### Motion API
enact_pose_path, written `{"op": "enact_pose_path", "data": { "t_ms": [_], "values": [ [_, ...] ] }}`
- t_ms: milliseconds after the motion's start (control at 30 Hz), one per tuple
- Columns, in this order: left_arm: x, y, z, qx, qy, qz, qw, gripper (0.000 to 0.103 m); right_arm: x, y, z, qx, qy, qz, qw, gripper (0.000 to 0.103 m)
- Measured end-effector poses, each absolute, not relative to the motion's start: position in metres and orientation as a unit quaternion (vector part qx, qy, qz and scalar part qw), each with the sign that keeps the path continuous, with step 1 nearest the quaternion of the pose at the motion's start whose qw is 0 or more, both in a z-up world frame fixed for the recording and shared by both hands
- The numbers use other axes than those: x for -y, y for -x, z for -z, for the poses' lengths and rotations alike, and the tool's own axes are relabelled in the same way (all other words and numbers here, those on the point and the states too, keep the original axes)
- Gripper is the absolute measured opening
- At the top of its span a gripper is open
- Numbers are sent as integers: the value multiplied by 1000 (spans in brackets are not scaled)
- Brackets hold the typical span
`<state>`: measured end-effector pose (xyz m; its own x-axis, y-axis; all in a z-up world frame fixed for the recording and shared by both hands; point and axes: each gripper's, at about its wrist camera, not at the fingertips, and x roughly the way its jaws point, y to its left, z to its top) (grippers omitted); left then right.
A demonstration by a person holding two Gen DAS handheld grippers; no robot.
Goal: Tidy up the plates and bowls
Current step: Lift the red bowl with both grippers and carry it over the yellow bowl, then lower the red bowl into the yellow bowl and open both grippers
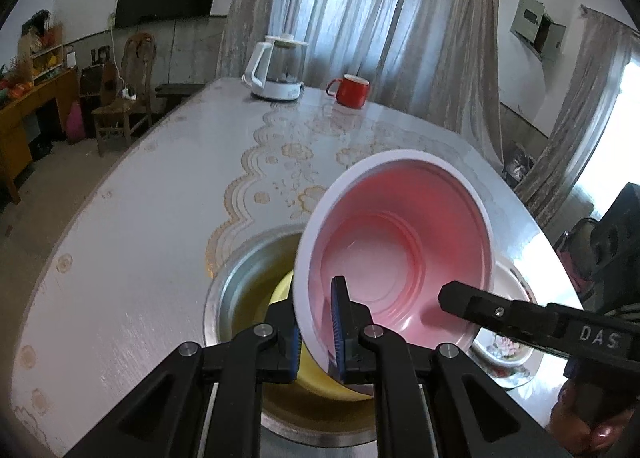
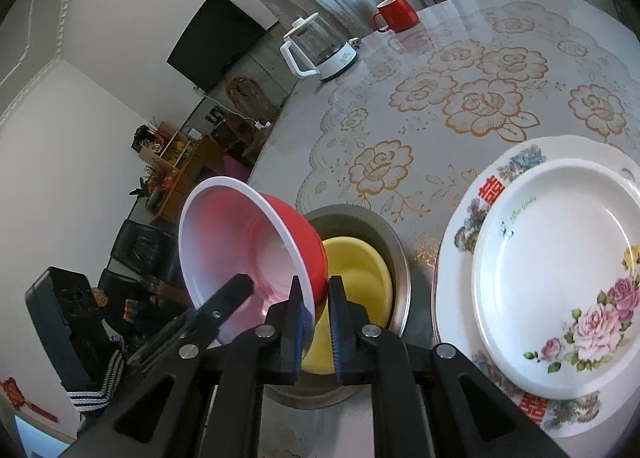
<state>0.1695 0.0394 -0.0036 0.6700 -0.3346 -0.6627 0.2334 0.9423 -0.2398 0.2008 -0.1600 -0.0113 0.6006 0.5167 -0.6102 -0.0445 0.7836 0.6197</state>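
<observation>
A red bowl (image 1: 400,242) with a white rim and pinkish inside hangs tilted over a yellow bowl (image 2: 360,270), which is nested in a steel bowl (image 2: 396,258). My left gripper (image 1: 318,342) is shut on the red bowl's near rim. My right gripper (image 2: 318,326) is shut on the rim (image 2: 310,294) from the other side, and one of its fingers (image 1: 480,304) reaches into the bowl in the left wrist view. To the right, a small white rose plate (image 2: 560,278) lies stacked on a larger patterned plate (image 2: 472,218).
At the table's far end stand a glass kettle (image 1: 278,70) on a white base and a red mug (image 1: 350,90). The table (image 2: 440,106) has a glossy flowered cover. Chairs and a wooden cabinet stand beyond its left edge.
</observation>
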Motion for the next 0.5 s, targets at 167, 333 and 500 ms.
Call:
{"op": "enact_pose_path", "data": {
  "t_ms": [167,333,500],
  "values": [
    [-38,-170,18,-395,73,159,902,11,160,-201,17,-430,-274,-155,846,12],
    [-38,-172,26,-411,72,160,895,12,162,-202,28,-447,-286,-151,834,12],
    [-38,-176,36,-428,74,157,887,13,163,-206,36,-459,-304,-145,822,16]
  ]
}}
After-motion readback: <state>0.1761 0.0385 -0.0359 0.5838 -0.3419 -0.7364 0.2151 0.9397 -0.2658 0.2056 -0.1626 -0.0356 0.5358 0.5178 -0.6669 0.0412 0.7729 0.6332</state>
